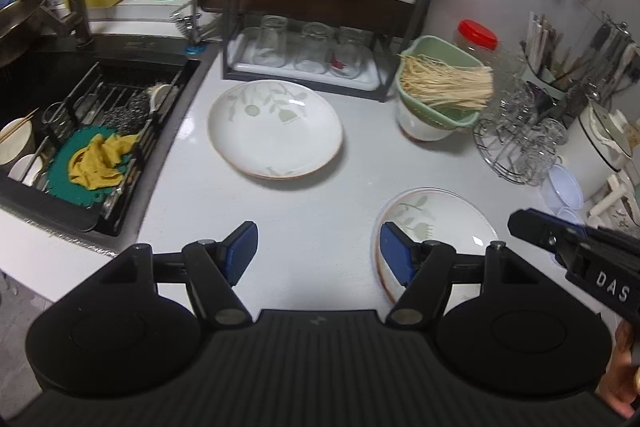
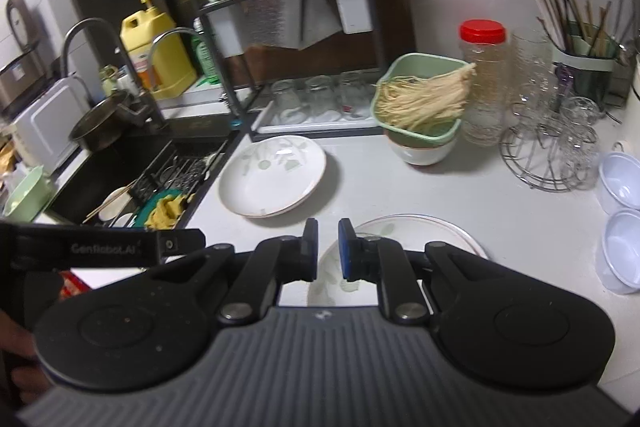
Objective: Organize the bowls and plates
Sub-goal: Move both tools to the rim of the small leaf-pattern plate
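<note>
Grey kitchen counter (image 1: 304, 203), sink (image 1: 36, 83) off to my left — two plates out, nothing gripped.

Left gripper (image 1: 316, 253) released, jaws wide, empty. Right gripper (image 2: 328, 249) clenched, pads nearly touching, nothing between. Near plate (image 1: 436, 227) lies just under my right gripper's tips and beside my left gripper's right finger — either reaches it, I'd say the left is readier. Far plate (image 1: 276, 129) sits ahead, left of centre, in front of the rack (image 1: 304, 67).

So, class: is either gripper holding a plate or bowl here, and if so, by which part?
Nothing is held. The left gripper is open above the counter beside the near plate; the right gripper is nearly shut with nothing between its pads.
</note>
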`<state>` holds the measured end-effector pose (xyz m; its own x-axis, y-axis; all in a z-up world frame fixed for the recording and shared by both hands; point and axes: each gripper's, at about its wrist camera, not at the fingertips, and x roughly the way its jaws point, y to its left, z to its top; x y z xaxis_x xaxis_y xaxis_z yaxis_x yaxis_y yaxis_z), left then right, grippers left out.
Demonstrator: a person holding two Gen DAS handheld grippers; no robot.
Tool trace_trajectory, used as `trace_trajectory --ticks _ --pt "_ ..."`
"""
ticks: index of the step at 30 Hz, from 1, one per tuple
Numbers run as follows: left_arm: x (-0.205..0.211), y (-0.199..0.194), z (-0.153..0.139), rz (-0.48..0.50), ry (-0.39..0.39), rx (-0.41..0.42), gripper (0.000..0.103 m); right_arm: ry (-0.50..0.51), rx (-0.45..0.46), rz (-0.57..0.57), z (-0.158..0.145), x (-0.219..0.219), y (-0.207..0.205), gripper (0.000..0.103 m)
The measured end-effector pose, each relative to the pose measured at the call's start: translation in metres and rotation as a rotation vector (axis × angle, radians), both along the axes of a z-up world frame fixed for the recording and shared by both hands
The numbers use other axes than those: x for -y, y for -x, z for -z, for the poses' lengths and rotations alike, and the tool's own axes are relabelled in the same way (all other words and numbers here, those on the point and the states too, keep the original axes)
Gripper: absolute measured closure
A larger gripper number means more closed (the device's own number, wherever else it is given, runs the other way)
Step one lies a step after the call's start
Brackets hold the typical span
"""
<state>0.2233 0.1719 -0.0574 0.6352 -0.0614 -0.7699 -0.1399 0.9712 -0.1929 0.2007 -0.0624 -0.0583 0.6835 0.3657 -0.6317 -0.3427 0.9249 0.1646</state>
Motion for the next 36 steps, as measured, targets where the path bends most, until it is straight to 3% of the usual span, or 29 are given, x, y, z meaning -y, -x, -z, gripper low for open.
trace_trajectory --ticks 10,12,14,15,36 --pt "-0.027 0.006 -0.006 -0.083 -0.021 -0.022 0.022 -0.008 -0.003 -0.07 0.008 -0.019 0.0 0.088" --pt "-0.029 0.004 -0.005 -0.094 -0.025 -0.032 0.021 -0.005 0.001 -0.065 0.009 -0.02 -0.001 0.073" --pt "-0.032 0.001 -0.003 -0.111 -0.038 -0.043 0.02 -0.018 0.005 -0.038 0.01 -0.019 -0.003 0.02" --pt "-0.033 -0.001 -0.002 -0.111 -0.04 -0.05 0.02 -0.029 0.008 -0.025 0.01 -0.019 -0.005 0.016" --pt "-0.089 -0.084 0.005 0.039 -0.029 -0.042 0.012 -0.039 -0.019 0.071 0.016 -0.07 -0.056 0.019"
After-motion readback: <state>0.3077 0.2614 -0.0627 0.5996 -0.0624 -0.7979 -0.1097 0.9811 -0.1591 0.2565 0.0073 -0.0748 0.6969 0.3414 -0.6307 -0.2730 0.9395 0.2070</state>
